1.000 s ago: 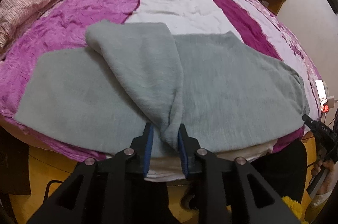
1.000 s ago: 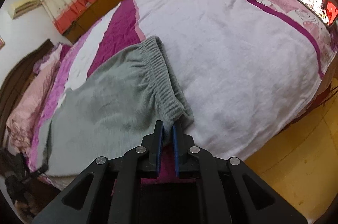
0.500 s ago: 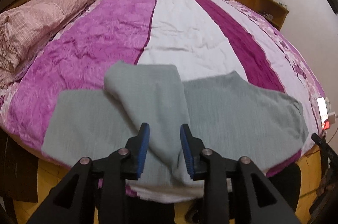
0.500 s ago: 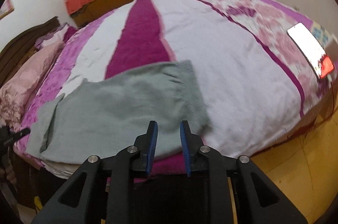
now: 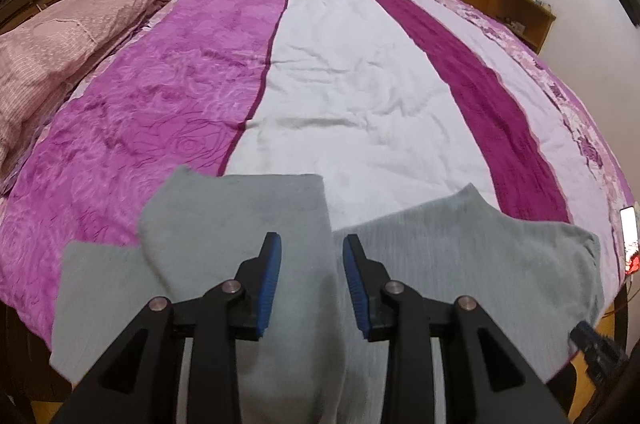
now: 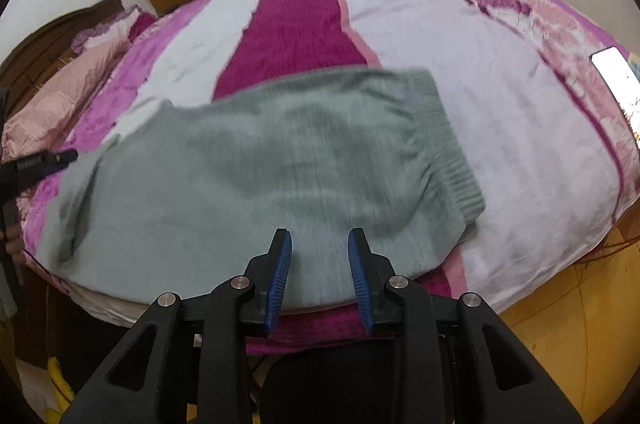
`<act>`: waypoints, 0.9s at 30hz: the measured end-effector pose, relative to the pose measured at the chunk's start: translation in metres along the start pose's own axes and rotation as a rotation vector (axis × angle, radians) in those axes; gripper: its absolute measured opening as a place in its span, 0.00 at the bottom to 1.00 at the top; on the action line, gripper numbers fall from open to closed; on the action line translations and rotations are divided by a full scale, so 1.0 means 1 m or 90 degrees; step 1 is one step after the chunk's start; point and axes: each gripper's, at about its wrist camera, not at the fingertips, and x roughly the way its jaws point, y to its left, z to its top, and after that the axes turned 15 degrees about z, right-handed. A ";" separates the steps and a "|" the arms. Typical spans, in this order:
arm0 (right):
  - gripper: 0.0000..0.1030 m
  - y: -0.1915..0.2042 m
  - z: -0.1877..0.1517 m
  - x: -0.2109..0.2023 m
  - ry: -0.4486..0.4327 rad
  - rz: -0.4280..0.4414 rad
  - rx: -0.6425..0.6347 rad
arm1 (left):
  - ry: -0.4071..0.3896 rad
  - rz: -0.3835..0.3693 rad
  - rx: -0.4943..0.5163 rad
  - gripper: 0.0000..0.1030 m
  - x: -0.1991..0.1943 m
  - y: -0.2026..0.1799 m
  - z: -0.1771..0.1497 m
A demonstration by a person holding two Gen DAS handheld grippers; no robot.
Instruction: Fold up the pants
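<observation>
Two views showed the grey pants (image 5: 460,264) spread along the bed's (image 5: 340,84) near edge. From the left wrist, the left hand-held gripper (image 5: 312,280) hung released above a leg folded back over the rest, gripping nothing. From the right wrist, the right hand-held gripper (image 6: 320,272) hovered over the pants (image 6: 260,164) near the waistband (image 6: 452,144), its jaws opening and empty, probably letting the cloth settle flat.

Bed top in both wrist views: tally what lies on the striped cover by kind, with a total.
Grey pants: 1
Pink pillow: 1
Phone, screen lit: 1
Total: 3, all on the striped cover.
</observation>
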 end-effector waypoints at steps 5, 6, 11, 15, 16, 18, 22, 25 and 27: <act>0.24 -0.006 -0.008 0.012 -0.004 0.006 -0.015 | 0.033 0.019 0.019 0.33 0.028 -0.016 0.009; 0.24 -0.006 -0.009 0.013 -0.006 0.007 -0.018 | 0.042 0.028 0.023 0.33 0.035 -0.020 0.011; 0.25 -0.013 -0.010 0.011 -0.019 0.032 -0.004 | 0.060 0.049 0.029 0.33 0.058 -0.028 0.013; 0.25 -0.020 -0.009 0.011 -0.025 0.062 0.017 | 0.052 0.070 0.035 0.34 0.068 -0.034 0.010; 0.25 -0.022 -0.009 0.011 -0.026 0.068 0.021 | 0.047 0.073 0.037 0.34 0.069 -0.035 0.009; 0.25 -0.023 -0.009 0.011 -0.026 0.075 0.027 | 0.034 0.073 0.041 0.34 0.070 -0.036 0.007; 0.25 -0.024 -0.009 0.011 -0.028 0.082 0.030 | 0.031 0.054 0.031 0.13 0.069 -0.029 0.008; 0.25 -0.024 -0.010 0.010 -0.029 0.083 0.030 | 0.039 0.018 0.000 0.03 0.064 -0.017 0.009; 0.25 -0.024 -0.010 0.011 -0.030 0.084 0.031 | 0.033 -0.003 -0.027 0.02 0.054 -0.005 0.010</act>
